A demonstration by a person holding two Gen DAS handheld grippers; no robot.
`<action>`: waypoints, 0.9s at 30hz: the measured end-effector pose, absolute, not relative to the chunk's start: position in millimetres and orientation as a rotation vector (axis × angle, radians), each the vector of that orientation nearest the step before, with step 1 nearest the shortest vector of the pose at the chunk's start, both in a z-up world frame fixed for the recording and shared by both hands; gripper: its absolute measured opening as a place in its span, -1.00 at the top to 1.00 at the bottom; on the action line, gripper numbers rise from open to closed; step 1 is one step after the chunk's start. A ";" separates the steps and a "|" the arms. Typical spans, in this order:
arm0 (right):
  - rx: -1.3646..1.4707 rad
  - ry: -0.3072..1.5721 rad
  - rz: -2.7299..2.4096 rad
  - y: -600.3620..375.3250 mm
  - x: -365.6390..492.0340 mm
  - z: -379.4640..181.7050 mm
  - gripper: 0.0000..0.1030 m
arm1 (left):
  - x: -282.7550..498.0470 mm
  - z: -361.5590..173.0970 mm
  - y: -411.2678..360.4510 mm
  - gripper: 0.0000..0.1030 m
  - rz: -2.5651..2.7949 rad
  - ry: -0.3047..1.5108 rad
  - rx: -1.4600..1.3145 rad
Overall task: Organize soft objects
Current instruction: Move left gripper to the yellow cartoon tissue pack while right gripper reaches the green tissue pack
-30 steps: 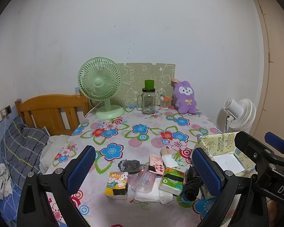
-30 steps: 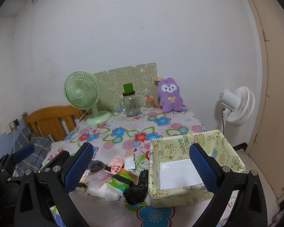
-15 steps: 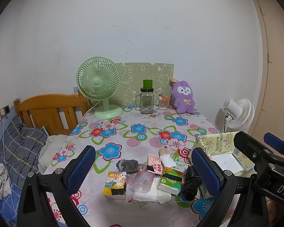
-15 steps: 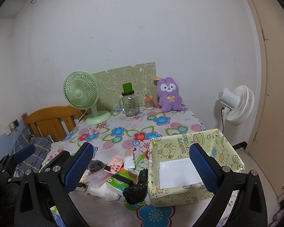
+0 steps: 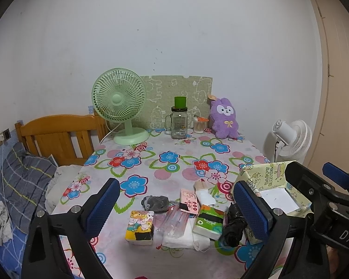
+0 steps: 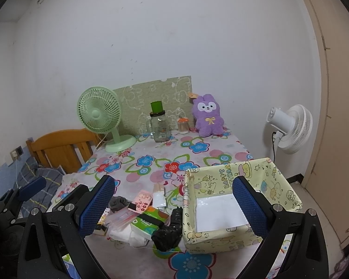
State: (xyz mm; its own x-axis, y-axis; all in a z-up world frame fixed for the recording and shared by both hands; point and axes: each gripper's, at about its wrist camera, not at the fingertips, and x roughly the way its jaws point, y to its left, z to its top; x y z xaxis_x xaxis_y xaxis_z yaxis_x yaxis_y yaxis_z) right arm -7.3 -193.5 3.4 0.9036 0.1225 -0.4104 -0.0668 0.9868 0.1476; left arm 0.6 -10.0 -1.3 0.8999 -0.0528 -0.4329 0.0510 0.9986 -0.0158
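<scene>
A pile of small soft things lies near the table's front edge: a yellow tissue pack (image 5: 140, 227), a green tissue pack (image 5: 208, 222), a grey sock (image 5: 156, 202), a pink packet (image 5: 189, 201), a clear plastic pouch (image 5: 175, 220), a white cloth (image 5: 185, 238) and a crumpled black bag (image 5: 232, 227). A yellow cartoon-print fabric box (image 6: 235, 200) stands open and empty to their right. My left gripper (image 5: 176, 209) is open above the pile. My right gripper (image 6: 172, 207) is open, hovering over the box and the black bag (image 6: 168, 232). Neither holds anything.
A green desk fan (image 5: 123, 107), a glass jar with a green lid (image 5: 179, 123), a toothpick holder (image 5: 199, 125) and a purple plush rabbit (image 5: 224, 118) stand at the table's back. A wooden headboard (image 5: 58, 134) and bedding are left; a white floor fan (image 6: 288, 127) is right.
Both grippers have drifted slightly back and up from the table; the objects sit a little lower in view. Nothing on the table has moved.
</scene>
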 end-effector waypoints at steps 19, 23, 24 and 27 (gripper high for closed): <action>0.124 0.496 0.130 -164.5 21.7 -22.9 -0.79 | 26.8 -27.4 10.9 -0.70 -0.068 0.524 0.019; 0.133 0.520 0.133 -157.1 27.3 -35.1 -0.74 | 30.8 -37.1 14.8 -0.64 -0.064 0.549 0.028; 0.135 0.527 0.134 -154.8 28.6 -38.2 -0.72 | 31.7 -39.9 16.5 -0.63 -0.059 0.555 0.030; 0.133 0.547 0.139 -149.2 30.3 -45.1 -0.65 | 34.3 -48.1 20.7 -0.63 -0.054 0.577 0.030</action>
